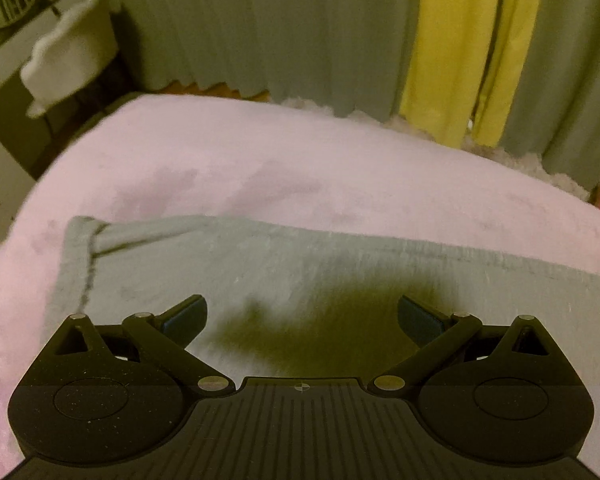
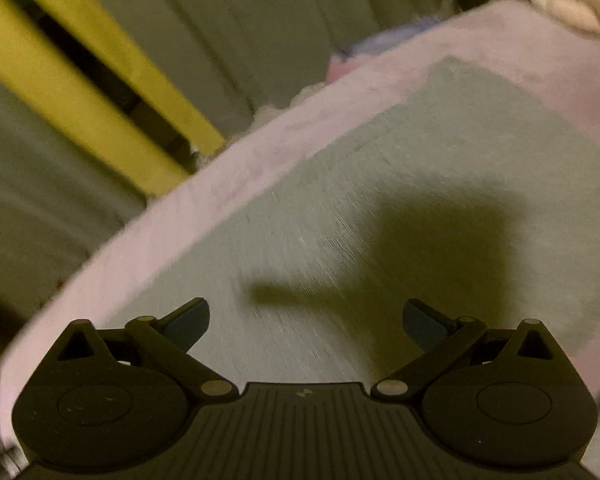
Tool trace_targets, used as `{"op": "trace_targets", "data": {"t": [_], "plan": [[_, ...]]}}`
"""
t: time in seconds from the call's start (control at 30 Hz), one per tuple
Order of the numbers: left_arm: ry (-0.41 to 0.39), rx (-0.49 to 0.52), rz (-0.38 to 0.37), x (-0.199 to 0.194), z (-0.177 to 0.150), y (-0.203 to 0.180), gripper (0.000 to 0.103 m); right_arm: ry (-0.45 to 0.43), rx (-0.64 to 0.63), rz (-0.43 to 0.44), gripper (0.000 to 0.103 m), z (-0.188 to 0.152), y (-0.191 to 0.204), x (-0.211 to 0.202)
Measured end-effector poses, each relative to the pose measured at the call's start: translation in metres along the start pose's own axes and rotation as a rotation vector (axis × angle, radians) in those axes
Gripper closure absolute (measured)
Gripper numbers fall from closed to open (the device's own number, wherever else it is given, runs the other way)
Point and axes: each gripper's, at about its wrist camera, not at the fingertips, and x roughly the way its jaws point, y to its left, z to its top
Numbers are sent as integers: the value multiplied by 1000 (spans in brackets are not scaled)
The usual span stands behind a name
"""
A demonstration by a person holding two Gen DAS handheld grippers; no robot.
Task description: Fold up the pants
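Grey pants (image 1: 260, 264) lie flat on a pink blanket (image 1: 260, 160) over a bed. In the left wrist view a hem or waistband seam (image 1: 88, 248) shows at their left end. My left gripper (image 1: 302, 316) is open and empty, hovering just above the grey cloth. In the right wrist view the pants (image 2: 440, 152) stretch away to the upper right on the pink blanket (image 2: 180, 208). My right gripper (image 2: 306, 320) is open and empty above the cloth and casts a dark shadow on it. Both views are motion-blurred.
Grey curtains (image 1: 280, 20) with a yellow strip (image 1: 460, 52) hang beyond the bed's far edge. A white chair (image 1: 72, 52) and a drawer unit (image 1: 0, 152) stand at the left. A pale plush item (image 2: 560, 4) lies at the bed's far right.
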Motion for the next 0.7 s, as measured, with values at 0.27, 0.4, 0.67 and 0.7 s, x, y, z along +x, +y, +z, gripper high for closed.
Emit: {"op": "trace_targets", "data": {"t": [0.27, 0.4, 0.67, 0.7], "plan": [[33, 3, 36, 44, 12, 4, 0, -56, 19, -110, 11, 35, 51, 49], [43, 4, 56, 54, 20, 8, 0, -68, 4, -186, 11, 45, 66, 71], [44, -28, 51, 54, 43, 9, 0, -134, -193, -290, 32, 18, 82, 72], [39, -45, 31, 53, 45, 9, 0, -141, -197, -287, 35, 16, 79, 68]]}}
